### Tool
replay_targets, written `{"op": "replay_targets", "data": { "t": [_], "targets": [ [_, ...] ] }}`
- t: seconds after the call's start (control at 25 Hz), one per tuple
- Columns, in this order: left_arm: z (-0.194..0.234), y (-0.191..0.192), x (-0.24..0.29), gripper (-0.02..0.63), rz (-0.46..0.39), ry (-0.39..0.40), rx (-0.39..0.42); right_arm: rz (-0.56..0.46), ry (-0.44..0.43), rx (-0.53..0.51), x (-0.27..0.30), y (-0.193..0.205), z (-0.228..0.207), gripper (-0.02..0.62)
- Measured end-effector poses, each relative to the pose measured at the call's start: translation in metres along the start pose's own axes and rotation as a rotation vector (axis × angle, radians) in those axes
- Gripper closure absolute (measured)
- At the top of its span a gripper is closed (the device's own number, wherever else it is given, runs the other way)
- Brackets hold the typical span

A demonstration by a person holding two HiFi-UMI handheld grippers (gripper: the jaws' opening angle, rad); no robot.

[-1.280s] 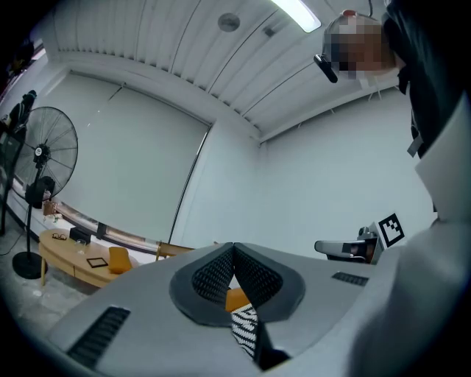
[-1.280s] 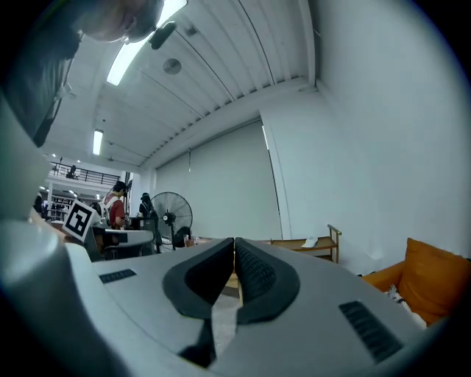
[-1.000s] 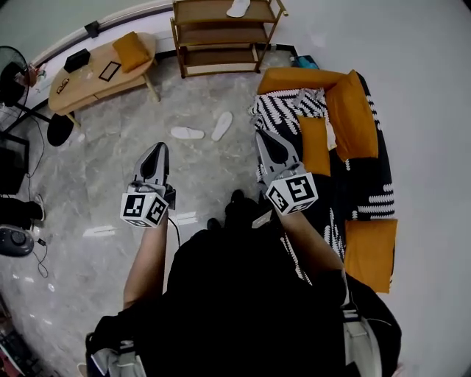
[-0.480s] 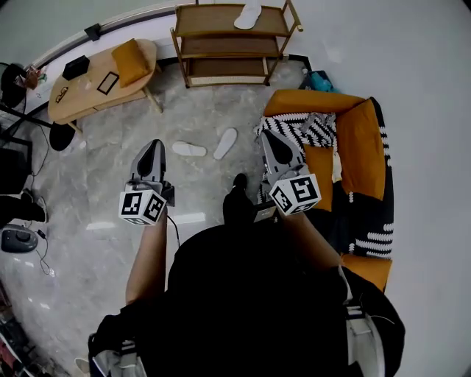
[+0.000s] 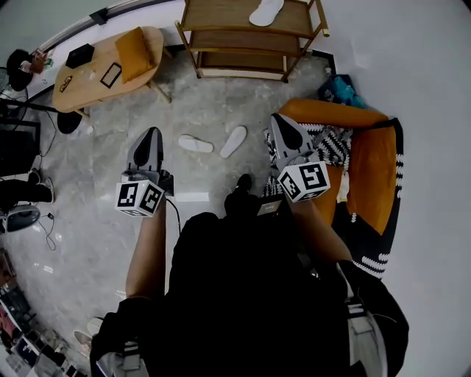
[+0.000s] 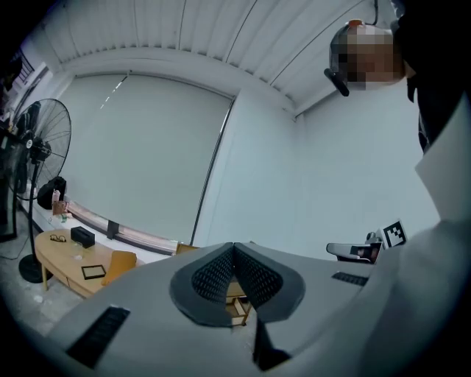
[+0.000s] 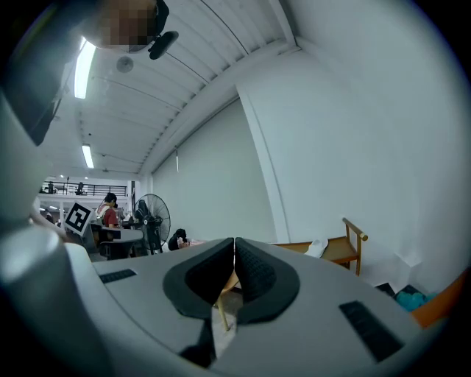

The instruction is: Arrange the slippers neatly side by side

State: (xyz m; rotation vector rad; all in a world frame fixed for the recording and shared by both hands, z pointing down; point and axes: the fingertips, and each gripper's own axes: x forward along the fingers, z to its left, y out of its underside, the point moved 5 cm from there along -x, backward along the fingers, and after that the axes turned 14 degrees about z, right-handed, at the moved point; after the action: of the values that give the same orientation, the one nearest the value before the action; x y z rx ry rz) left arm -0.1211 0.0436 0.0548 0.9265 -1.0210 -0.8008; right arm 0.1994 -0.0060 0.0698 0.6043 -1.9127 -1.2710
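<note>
Grey and tapered, the left hand-held gripper [image 5: 152, 134] and the right hand-held gripper [image 5: 280, 120] both have their jaws pressed together on nothing, pointing roughly level above the marble floor [image 5: 110, 191]. In front of the wooden shelf [image 5: 221, 51], the left slipper [image 5: 195, 144] and the right slipper [image 5: 234, 141] lie on that floor, splayed in a V rather than parallel. A third slipper [image 5: 266, 12] rests on the shelf's top tier.

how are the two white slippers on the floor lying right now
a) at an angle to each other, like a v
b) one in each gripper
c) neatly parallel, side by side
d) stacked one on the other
a: one slipper lies nearly crosswise and the other slipper slants away from it, forming a v on the floor.
</note>
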Motion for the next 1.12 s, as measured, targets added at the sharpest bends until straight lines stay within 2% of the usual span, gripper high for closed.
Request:
{"op": "replay_targets", "data": {
  "t": [0.2,0.36,0.6,0.84,1.12],
  "targets": [
    [0.020,-0.002,0.031,0.591,0.036,-0.028,0.015,0.042,-0.009,0.041,0.040,0.009,-0.023,0.563],
    [0.044,0.012,0.055,0.591,0.073,-0.041,0.050,0.098,0.000,0.075,0.072,0.025,-0.035,0.563],
    [0.093,0.054,0.090,0.591,0.125,0.012,0.004,0.184,0.072,0.133,0.115,0.062,-0.038,0.563],
    [0.159,0.109,0.118,0.591,0.226,0.055,0.009,0.278,0.162,0.243,0.166,0.131,-0.014,0.563],
    [0.211,0.183,0.145,0.591,0.280,0.063,-0.058,0.433,0.224,0.379,0.196,0.224,-0.003,0.563]
  ]
}}
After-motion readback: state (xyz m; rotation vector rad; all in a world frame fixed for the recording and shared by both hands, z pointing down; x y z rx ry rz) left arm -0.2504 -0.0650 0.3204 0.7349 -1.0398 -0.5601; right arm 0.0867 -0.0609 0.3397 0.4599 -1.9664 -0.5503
